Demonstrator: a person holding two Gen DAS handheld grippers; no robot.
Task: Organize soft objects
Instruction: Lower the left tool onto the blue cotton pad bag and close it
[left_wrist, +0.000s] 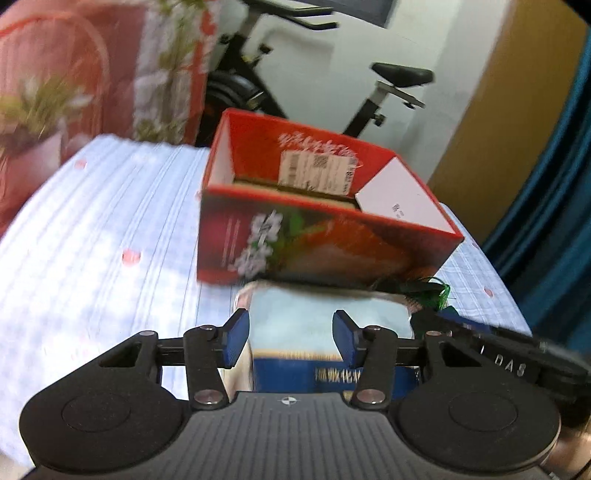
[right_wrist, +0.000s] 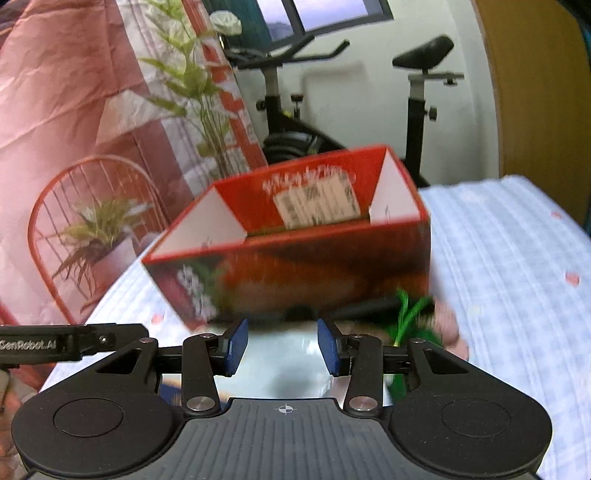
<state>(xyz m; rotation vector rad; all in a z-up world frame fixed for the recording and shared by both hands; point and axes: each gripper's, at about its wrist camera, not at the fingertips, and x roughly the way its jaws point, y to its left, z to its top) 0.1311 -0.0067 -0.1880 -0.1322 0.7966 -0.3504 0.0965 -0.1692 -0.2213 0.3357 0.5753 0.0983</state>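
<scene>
A soft pack (left_wrist: 295, 310) in pale blue and silvery wrap, with a dark blue printed band, hangs just in front of the open red carton (left_wrist: 314, 251). My left gripper (left_wrist: 291, 338) is shut on it, the blue pads pressing into its top. In the right wrist view the same pack (right_wrist: 280, 369) sits between the pads of my right gripper (right_wrist: 282, 347), which is shut on it too. The red carton (right_wrist: 295, 266) stands open-topped close ahead, a label on its inner wall. Beside the pack lie a green fuzzy thing (right_wrist: 410, 317) and a pink soft thing (right_wrist: 448, 325).
A blue-and-white checked cloth (left_wrist: 110, 229) covers the surface under the carton. Behind stand an exercise bike (right_wrist: 280, 110), a printed backdrop with plants and a red chair (right_wrist: 74, 221), a wooden panel (left_wrist: 498, 129) and a blue curtain (left_wrist: 554, 203).
</scene>
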